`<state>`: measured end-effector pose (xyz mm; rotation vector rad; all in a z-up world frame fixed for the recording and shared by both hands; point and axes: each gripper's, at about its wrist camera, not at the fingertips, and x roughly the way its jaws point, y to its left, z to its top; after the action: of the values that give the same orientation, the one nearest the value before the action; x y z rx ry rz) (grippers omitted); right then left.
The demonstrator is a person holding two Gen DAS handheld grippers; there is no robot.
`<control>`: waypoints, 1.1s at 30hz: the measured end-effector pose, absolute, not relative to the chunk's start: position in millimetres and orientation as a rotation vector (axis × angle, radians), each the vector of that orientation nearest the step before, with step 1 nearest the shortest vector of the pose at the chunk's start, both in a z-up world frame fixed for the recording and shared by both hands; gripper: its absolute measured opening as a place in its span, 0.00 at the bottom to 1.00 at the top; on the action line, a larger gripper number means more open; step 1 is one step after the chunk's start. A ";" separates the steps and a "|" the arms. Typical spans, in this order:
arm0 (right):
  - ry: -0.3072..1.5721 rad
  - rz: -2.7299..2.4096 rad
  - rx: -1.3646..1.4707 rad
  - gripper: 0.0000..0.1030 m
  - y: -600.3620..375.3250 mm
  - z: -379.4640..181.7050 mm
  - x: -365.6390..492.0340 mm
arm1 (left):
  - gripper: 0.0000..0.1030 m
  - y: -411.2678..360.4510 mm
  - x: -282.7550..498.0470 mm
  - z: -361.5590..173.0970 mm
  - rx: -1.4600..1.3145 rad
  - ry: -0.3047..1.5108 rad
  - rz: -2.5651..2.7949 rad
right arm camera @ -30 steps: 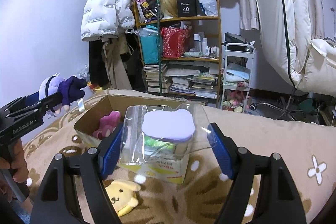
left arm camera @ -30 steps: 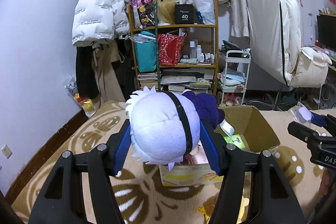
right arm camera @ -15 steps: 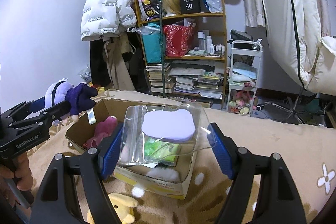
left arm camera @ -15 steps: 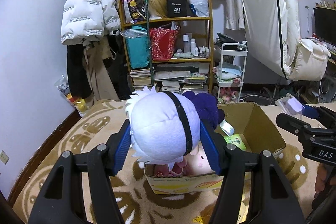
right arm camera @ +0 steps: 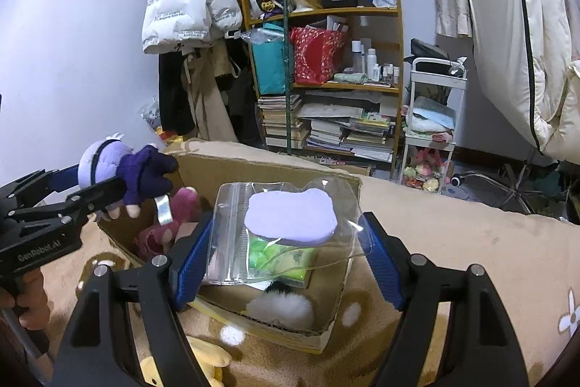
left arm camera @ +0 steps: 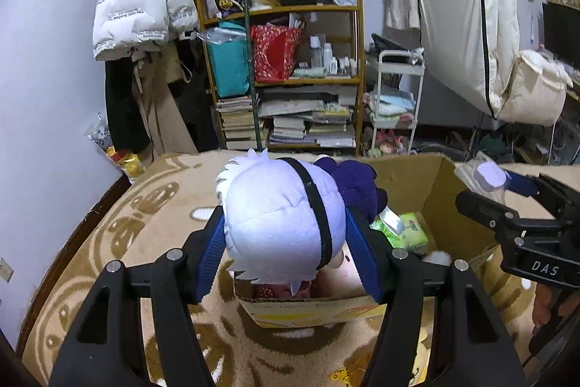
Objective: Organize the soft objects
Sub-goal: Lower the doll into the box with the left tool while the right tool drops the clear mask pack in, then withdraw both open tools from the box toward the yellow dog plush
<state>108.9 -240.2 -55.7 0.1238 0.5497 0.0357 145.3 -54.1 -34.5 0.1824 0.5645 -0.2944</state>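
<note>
My left gripper (left arm camera: 286, 242) is shut on a plush doll (left arm camera: 279, 220) with a pale lilac head, a black band and a dark purple body, held above the near edge of an open cardboard box (left arm camera: 409, 184). The doll also shows in the right wrist view (right arm camera: 119, 169) at the left. My right gripper (right arm camera: 286, 249) is shut on a clear zip bag (right arm camera: 286, 227) with a lilac pad inside, held over the box (right arm camera: 261, 169). In the box lie a pink plush (right arm camera: 174, 223), a green packet (right arm camera: 282, 260) and a white fluffy toy (right arm camera: 279, 309).
The box stands on a beige patterned rug (left arm camera: 152, 205). A yellow plush (right arm camera: 203, 361) lies on the rug before the box. Behind are a cluttered wooden shelf (left arm camera: 290, 78), a white trolley (left arm camera: 395, 104), hanging coats (left arm camera: 141, 9) and a white chair (left arm camera: 482, 35).
Both grippers have moved forward and nearer the box, and the doll and the bag now hang over its opening. Both grips are unchanged.
</note>
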 end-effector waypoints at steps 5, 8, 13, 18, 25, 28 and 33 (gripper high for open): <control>0.569 0.053 0.141 0.80 -241.5 -58.6 110.7 | 0.64 -60.3 145.1 -41.2 0.214 0.581 -0.301; 0.579 0.053 0.137 0.80 -241.3 -60.7 111.7 | 0.64 -62.0 144.1 -43.5 0.227 0.587 -0.301; 0.603 0.054 0.138 0.80 -241.9 -65.0 113.1 | 0.64 -61.7 143.6 -45.7 0.227 0.602 -0.290; 0.610 0.060 0.131 0.80 -240.7 -67.0 112.5 | 0.64 -61.4 145.3 -48.3 0.233 0.628 -0.277; 0.613 0.068 0.131 0.80 -239.3 -65.9 109.7 | 0.75 -59.1 139.6 -44.6 0.243 0.611 -0.258; 0.614 0.070 0.135 0.82 -240.0 -65.6 109.0 | 0.76 -57.6 137.0 -42.9 0.245 0.610 -0.253; 0.595 0.069 0.156 0.90 -242.7 -60.7 100.9 | 0.84 -53.5 131.8 -38.7 0.243 0.616 -0.248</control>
<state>100.9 -242.7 -60.7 0.1556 0.5952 0.0694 131.8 -53.5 -38.7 0.2430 0.6157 -0.2483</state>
